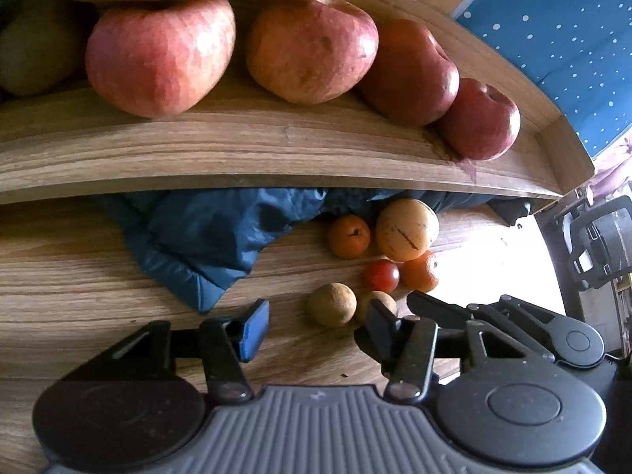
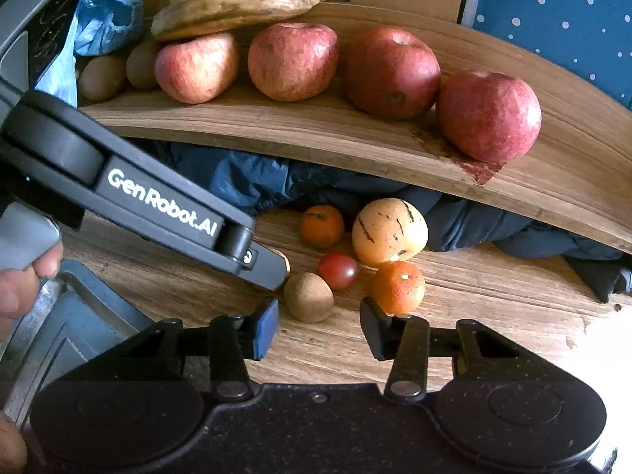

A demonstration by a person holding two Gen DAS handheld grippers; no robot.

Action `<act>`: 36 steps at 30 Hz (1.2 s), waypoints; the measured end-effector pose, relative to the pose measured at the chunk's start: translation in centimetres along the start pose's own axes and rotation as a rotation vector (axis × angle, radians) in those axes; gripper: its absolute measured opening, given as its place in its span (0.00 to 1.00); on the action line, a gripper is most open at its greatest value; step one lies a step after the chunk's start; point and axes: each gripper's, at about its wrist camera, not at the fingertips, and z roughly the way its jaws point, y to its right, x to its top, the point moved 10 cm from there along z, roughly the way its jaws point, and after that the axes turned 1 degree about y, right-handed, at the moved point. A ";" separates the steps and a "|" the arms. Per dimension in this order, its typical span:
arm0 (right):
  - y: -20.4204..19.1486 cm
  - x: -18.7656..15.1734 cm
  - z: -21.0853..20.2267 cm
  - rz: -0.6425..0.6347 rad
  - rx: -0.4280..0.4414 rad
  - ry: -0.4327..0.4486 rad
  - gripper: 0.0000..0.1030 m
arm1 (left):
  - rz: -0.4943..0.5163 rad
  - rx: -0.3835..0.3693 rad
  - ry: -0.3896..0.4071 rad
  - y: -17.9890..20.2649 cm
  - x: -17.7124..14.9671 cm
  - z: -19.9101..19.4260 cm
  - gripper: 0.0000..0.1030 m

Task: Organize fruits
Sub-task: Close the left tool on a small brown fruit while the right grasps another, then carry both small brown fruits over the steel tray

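Left gripper (image 1: 312, 330): nearest the lens; jaws part-spread, nothing between the pads, bare desk below.
Right gripper (image 2: 320, 328): jaws likewise part-spread and empty, poised just short of the fruit pile.
Brown fruit (image 2: 309, 297): round, rough-skinned, on the desk (image 2: 474, 316) ahead of the right jaws; judged light, firm, apt to roll; grip across its widest part.
Cherry tomato (image 2: 338, 271): smooth, thin-skinned, judged easily crushed; light pinch only.
Mandarin (image 2: 398, 286): soft peel, judged forgiving; grip at its equator.
Striped yellow fruit (image 2: 389, 231): largest of the pile, probably heaviest.
Concealed: a second brown fruit (image 1: 377, 305) sits half behind the left gripper's finger; blue jacket (image 1: 205, 237) covers the area under the shelf (image 1: 237, 158); the desk's right side is washed out by glare.
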 end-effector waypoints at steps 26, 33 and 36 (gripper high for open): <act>-0.3 -0.6 -0.6 0.023 0.016 0.012 0.28 | -0.020 -0.014 0.016 0.8 -0.1 -0.3 0.30; -0.6 -1.0 -2.1 0.018 0.027 0.026 0.28 | -0.036 0.000 0.054 0.8 -1.0 -2.5 0.30; -0.5 -1.3 -2.8 0.013 0.030 0.037 0.28 | -0.049 0.007 0.075 0.7 -1.4 -3.7 0.30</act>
